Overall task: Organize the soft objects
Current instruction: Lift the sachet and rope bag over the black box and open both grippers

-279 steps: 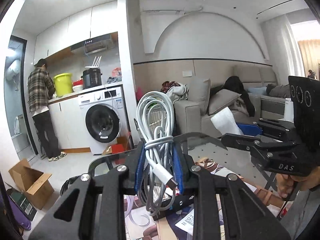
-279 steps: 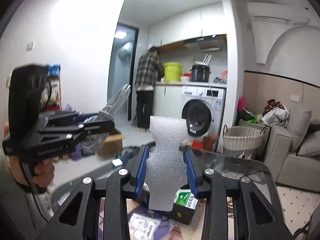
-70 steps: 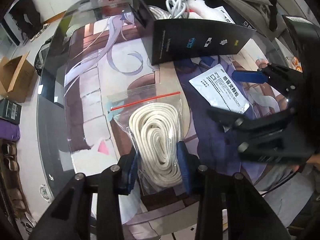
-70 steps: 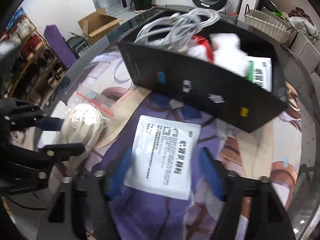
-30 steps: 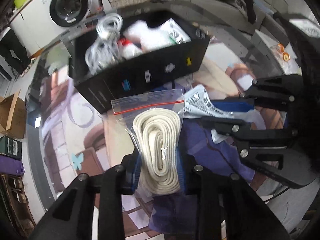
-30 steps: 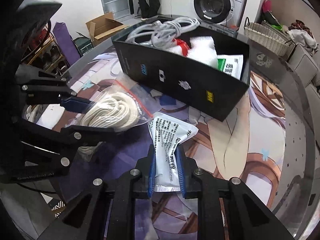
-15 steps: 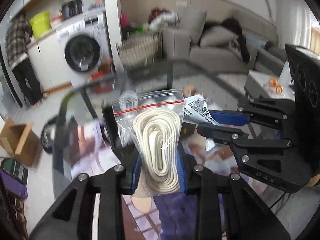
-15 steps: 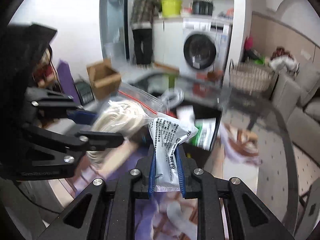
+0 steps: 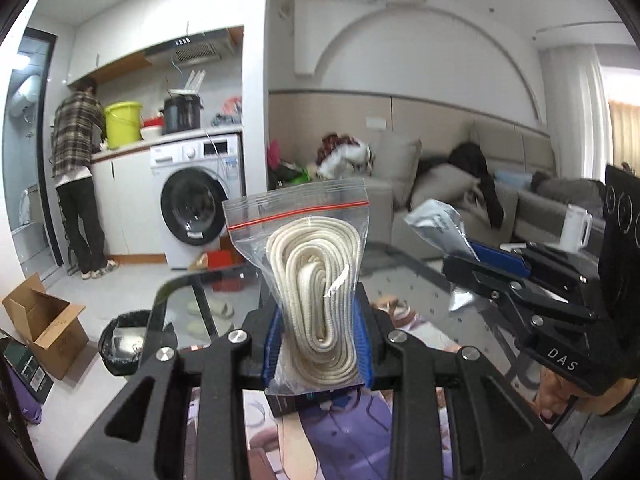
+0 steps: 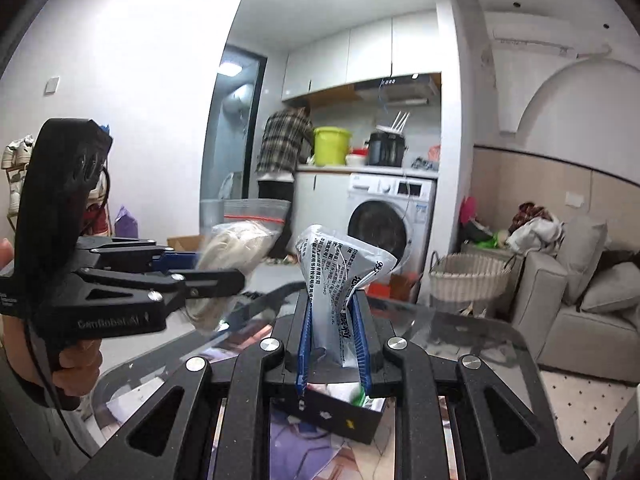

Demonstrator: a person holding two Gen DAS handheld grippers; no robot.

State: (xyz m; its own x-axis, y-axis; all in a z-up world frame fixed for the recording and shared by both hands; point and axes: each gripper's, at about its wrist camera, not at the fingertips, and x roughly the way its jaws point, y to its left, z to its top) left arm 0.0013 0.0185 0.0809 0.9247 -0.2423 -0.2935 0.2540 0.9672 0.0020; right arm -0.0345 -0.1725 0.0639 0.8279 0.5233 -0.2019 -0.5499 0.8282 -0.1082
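The left gripper (image 9: 318,344) clamps a clear zip bag of coiled cream rope (image 9: 316,280). The right gripper (image 10: 332,344) pinches a crumpled white printed sachet (image 10: 340,276), above the black cardboard box (image 10: 344,420).

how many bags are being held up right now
2. The zip bag of rope is clamped in the left gripper; the printed pouch is clamped in the right gripper.

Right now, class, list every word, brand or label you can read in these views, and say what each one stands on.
"DAS": right gripper body.
"GenRobot.AI", slightly blurred: left gripper body.
Silver packet: printed Chinese text, too small to read.
Washing machine panel: unreadable.
Black box: small icons only.
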